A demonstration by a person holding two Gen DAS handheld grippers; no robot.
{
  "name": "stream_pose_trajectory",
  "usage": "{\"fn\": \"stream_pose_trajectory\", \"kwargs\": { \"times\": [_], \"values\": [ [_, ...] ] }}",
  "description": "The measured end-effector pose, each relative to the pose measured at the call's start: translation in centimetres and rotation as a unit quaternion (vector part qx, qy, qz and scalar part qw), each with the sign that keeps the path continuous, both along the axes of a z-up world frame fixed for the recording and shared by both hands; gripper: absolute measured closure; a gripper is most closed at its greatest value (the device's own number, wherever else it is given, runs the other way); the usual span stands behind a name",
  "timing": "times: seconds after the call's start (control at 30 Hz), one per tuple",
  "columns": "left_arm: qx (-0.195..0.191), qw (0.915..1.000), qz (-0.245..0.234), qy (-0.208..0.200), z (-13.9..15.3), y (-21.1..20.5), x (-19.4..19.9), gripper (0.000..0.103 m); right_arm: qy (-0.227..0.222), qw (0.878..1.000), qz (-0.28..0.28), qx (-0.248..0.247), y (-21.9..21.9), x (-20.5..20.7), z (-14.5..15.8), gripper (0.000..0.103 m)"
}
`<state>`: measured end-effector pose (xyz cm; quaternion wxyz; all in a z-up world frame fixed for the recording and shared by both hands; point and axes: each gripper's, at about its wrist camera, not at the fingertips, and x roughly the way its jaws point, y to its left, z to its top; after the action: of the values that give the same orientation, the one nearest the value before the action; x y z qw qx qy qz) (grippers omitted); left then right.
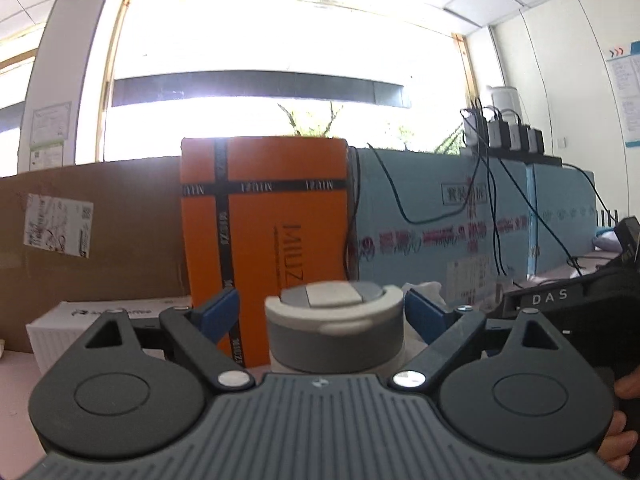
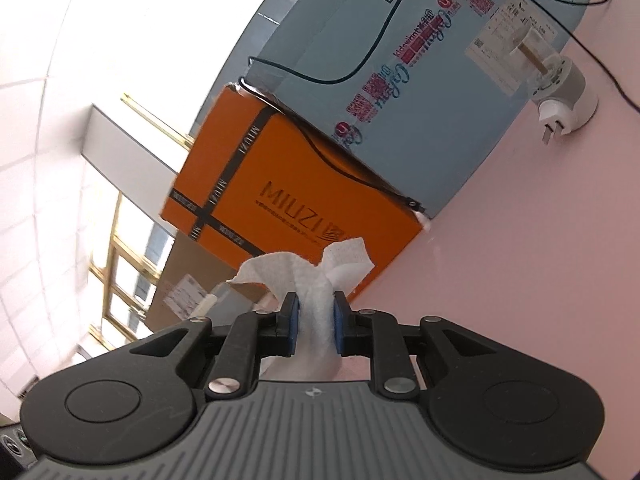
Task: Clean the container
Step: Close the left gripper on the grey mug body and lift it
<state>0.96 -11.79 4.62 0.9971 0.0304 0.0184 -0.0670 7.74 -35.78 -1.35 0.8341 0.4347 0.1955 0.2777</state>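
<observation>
- The container (image 1: 334, 326), a grey-lidded cylindrical vessel, is seen in the left wrist view, standing upright between the blue pads of the left gripper (image 1: 320, 316).
- The left jaws are spread wide; both pads stand apart from the container wall, so nothing is grasped on that side.
- In the right wrist view, the right gripper (image 2: 314, 312) is clenched on a wad of white paper towel (image 2: 316, 280), which protrudes above and below the pads.
- The right gripper is also seen at the right edge of the left wrist view, near the container.
- An orange box (image 1: 266, 236) and a blue carton (image 1: 440, 216) stand behind the container; loose black cables (image 1: 400, 196) hang over the carton.
- A second small grey device (image 2: 560, 88) lies on the pink table (image 2: 520, 240), well apart from the towel.
- Risk, as judged: if wiping is started while the container is unheld, it is likely to be pushed over or slid toward the orange box.
- Risk, as judged: the smooth lid may slip if the left jaws are closed off-centre.
- Risk, as judged: the towel may be dragged out of the pads by friction.
</observation>
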Motion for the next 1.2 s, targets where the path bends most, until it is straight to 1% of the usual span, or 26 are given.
{"fn": "stream_pose_trajectory", "kwargs": {
  "times": [0.07,0.1,0.13,0.23,0.3,0.37,0.43,0.53,0.6,0.67,0.7,0.73,0.77,0.8,0.87,1.0,1.2],
  "values": [
    [-0.016,0.9998,0.002,-0.006,0.5,0.4,-0.4,0.012,-0.016,1.000,0.009,0.023,-0.2,-0.3,0.1,0.085],
    [-0.024,0.9997,0.004,-0.008,0.7,0.6,-0.6,0.009,-0.025,0.999,0.013,0.032,-0.3,-0.5,0.2,0.085],
    [-0.030,0.9995,0.008,-0.010,1.0,0.9,-0.7,0.000,-0.032,0.999,0.018,0.039,-0.3,-0.7,0.3,0.085],
    [-0.036,0.9990,0.028,0.001,1.2,1.5,-0.4,0.000,-0.039,0.998,0.034,0.044,0.1,-0.9,0.5,0.085],
    [-0.041,0.9985,0.033,0.014,0.8,1.8,0.1,0.000,-0.041,0.998,0.046,0.034,0.6,-1.0,0.7,0.085],
    [-0.063,0.9974,0.027,0.020,0.7,2.3,0.4,0.000,-0.042,0.998,0.052,0.018,1.1,-1.1,0.9,0.085],
    [-0.075,0.9966,0.027,0.024,0.6,2.6,0.5,0.000,-0.035,0.998,0.050,0.002,1.4,-1.2,0.8,0.084],
    [-0.073,0.9966,0.031,0.021,0.5,2.6,0.4,0.000,-0.037,0.998,0.050,-0.002,1.4,-1.3,0.9,0.083],
    [-0.071,0.9967,0.033,0.020,0.5,2.5,0.4,0.000,-0.036,0.998,0.046,-0.009,1.5,-1.4,1.0,0.079],
    [-0.070,0.9968,0.032,0.020,0.5,2.5,0.4,0.000,-0.037,0.998,0.046,-0.013,1.5,-1.4,0.9,0.078],
    [-0.069,0.9969,0.032,0.020,0.5,2.5,0.4,0.000,-0.041,0.998,0.046,-0.023,1.6,-1.5,1.0,0.078],
    [-0.070,0.9968,0.032,0.021,0.5,2.5,0.4,0.000,-0.046,0.997,0.046,-0.034,1.7,-1.7,1.1,0.082],
    [-0.070,0.9968,0.032,0.022,0.5,2.5,0.4,0.000,-0.051,0.996,0.047,-0.052,1.9,-1.9,1.3,0.088],
    [-0.070,0.9967,0.033,0.023,0.5,2.5,0.4,0.000,-0.053,0.995,0.048,-0.074,2.1,-2.1,1.5,0.089],
    [-0.070,0.9966,0.034,0.027,0.6,2.4,0.5,0.000,-0.058,0.992,0.045,-0.107,2.6,-2.3,1.7,0.089],
    [-0.066,0.9964,0.040,0.033,0.8,2.5,0.7,0.000,-0.054,0.983,0.049,-0.168,3.5,-2.8,1.8,0.089],
    [-0.065,0.9961,0.041,0.041,1.0,2.6,1.1,0.000,-0.055,0.967,0.053,-0.242,5.0,-3.2,1.8,0.089]
  ]
}}
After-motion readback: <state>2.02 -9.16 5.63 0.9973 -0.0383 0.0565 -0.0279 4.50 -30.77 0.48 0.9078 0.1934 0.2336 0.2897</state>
